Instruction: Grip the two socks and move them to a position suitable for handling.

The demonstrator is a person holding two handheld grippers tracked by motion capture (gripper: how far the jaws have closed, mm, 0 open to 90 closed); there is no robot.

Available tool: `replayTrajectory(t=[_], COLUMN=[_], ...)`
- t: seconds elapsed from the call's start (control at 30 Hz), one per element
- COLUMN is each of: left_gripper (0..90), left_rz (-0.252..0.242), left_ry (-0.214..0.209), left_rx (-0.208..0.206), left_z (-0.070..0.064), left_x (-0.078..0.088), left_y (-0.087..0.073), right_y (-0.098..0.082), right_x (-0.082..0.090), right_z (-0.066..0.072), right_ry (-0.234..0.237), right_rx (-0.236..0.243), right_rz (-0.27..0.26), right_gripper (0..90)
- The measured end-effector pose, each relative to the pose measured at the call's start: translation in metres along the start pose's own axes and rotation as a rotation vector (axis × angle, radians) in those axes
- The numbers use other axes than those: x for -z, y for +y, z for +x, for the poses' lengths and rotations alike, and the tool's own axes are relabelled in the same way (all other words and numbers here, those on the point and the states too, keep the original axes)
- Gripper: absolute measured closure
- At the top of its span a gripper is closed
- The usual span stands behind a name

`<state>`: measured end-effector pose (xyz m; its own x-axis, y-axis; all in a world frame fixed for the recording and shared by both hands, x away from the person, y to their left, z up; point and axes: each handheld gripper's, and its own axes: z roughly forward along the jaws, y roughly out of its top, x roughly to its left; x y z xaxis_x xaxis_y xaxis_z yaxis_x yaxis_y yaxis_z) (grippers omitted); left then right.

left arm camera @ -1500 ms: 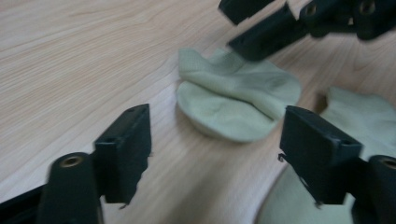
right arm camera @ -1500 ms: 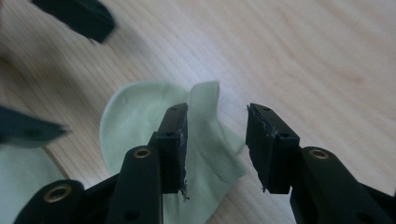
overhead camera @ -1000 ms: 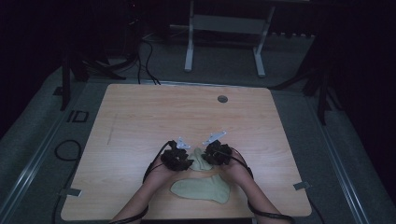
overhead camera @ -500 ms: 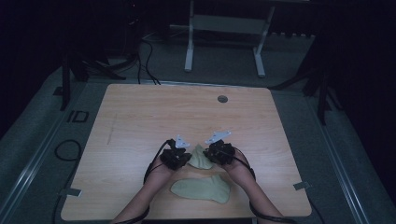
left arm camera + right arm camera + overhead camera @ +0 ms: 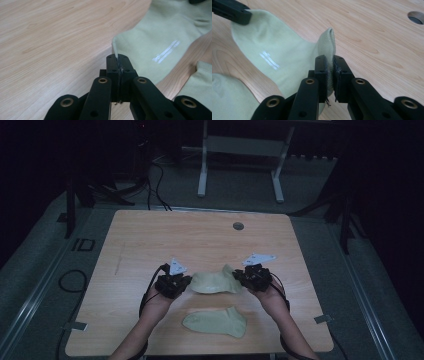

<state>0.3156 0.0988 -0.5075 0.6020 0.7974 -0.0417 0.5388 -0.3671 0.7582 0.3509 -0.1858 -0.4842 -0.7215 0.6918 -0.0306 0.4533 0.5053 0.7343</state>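
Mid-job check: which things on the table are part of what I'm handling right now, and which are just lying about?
In the job:
- held sock, stretched between both tools
- left tool, shut on its toe end
- right tool, shut on its cuff
- second sock, flat on the table near the front edge, likely its pair

Lying about:
- round hole in the table

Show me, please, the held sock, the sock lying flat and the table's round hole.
held sock (image 5: pixel 215 282), high view, middle of its stretched fabric.
flat sock (image 5: pixel 215 322), high view, middle of its foot.
round hole (image 5: pixel 238 226), high view, its centre.
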Motion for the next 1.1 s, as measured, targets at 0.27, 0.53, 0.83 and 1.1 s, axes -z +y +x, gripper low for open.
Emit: replayTrajectory(t=[0.27, 0.53, 0.83, 1.1], left_gripper=[88.8, 88.7, 71.6, 71.7], left_rz=[0.022, 0.072, 0.068, -0.017], left_ry=[-0.005, -0.008, 0.009, -0.005], left_rx=[0.034, 0.063, 0.039, 0.025], left_z=[0.0, 0.003, 0.003, -0.004], left_x=[-0.011, -0.033, -0.032, -0.013], left_y=[-0.017, -0.034, -0.039, -0.023], right_y=[-0.024, -0.042, -0.046, -0.028], right_x=[-0.008, -0.032, -0.041, -0.024], right_z=[-0.005, -0.006, -0.004, 0.001], right_ry=[0.031, 0.036, 0.005, 0.01], right_rx=[-0.071, -0.097, -0.082, -0.07], right_rz=[0.027, 0.091, 0.12, 0.062], right_gripper=[82.6, 82.6, 64.2, 58.8])
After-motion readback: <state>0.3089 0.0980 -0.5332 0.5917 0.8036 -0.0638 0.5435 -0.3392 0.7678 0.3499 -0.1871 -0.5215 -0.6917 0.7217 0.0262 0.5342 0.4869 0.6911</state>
